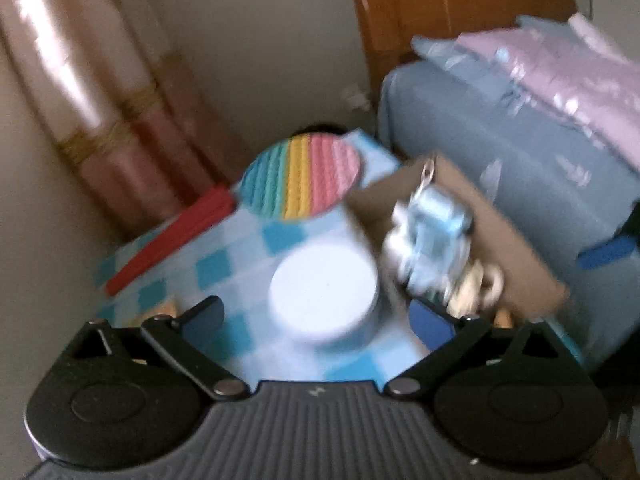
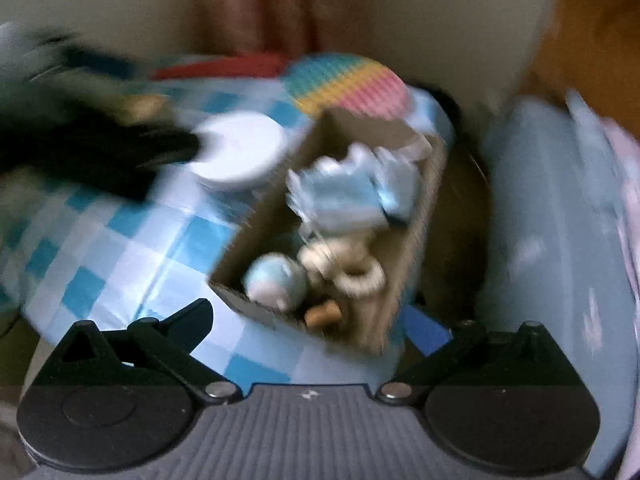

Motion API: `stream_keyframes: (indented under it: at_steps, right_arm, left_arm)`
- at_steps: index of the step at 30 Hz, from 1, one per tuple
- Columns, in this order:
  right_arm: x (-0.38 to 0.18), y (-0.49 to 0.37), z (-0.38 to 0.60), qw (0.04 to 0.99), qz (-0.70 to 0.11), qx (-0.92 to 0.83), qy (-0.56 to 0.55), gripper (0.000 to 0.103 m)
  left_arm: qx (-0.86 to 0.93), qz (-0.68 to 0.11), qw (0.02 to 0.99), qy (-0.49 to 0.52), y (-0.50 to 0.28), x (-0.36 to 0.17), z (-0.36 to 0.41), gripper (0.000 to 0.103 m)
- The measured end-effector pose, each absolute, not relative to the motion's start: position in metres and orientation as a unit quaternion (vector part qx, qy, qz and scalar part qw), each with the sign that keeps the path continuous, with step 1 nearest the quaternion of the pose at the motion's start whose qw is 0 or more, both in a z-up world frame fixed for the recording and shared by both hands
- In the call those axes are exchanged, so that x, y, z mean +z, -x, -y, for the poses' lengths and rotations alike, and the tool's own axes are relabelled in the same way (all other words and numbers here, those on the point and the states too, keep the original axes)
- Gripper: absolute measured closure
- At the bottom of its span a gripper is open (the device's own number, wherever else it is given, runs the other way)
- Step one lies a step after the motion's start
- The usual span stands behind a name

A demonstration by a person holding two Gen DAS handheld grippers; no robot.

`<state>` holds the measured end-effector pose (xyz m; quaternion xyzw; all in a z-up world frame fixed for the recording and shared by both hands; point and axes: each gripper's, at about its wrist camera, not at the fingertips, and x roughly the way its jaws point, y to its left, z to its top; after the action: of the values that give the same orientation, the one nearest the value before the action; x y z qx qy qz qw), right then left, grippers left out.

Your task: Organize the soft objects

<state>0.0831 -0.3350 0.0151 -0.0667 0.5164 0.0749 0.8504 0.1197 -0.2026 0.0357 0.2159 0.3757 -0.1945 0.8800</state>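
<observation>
though open, right gripper (image 2: 316, 320) overhangs toy-filled box (image 2: 404, 280)

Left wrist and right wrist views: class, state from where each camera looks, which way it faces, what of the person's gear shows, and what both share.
Left wrist: sits on the left gripper, jaws open, facing down over the white round lid towards the cardboard box.
Right wrist: sits on the right gripper, jaws open, facing down into the box; the left gripper shows blurred at upper left.
Shared: checkered cloth, rainbow mat, lid, box.
</observation>
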Motion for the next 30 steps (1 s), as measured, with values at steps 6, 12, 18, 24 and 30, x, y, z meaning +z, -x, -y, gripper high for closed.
stream_keyframes:
  at_steps: [6,12,18,24,30]
  right_arm:
    - [0.009,-0.071,0.328,0.847,-0.529,-0.030,0.030,0.000]
    - [-0.002,-0.052,0.325,0.854,-0.510,-0.086,-0.044,0.000]
    - [-0.005,-0.044,0.317,0.857,-0.496,-0.119,-0.073,0.000]
    - [0.003,-0.040,0.311,0.863,-0.485,-0.122,-0.078,0.000]
    - [0.006,-0.040,0.307,0.865,-0.481,-0.117,-0.078,0.000]
  left_arm:
    - [-0.171,-0.420,0.876,-0.165,-0.096,0.013,0.171,0.004]
    - [-0.143,-0.439,0.876,-0.141,-0.086,0.000,0.151,0.004]
    - [-0.144,-0.439,0.877,-0.134,-0.082,-0.001,0.148,0.004]
    - [-0.137,-0.433,0.882,-0.124,-0.082,0.003,0.146,0.004]
    - [-0.138,-0.432,0.882,-0.125,-0.081,0.004,0.145,0.004]
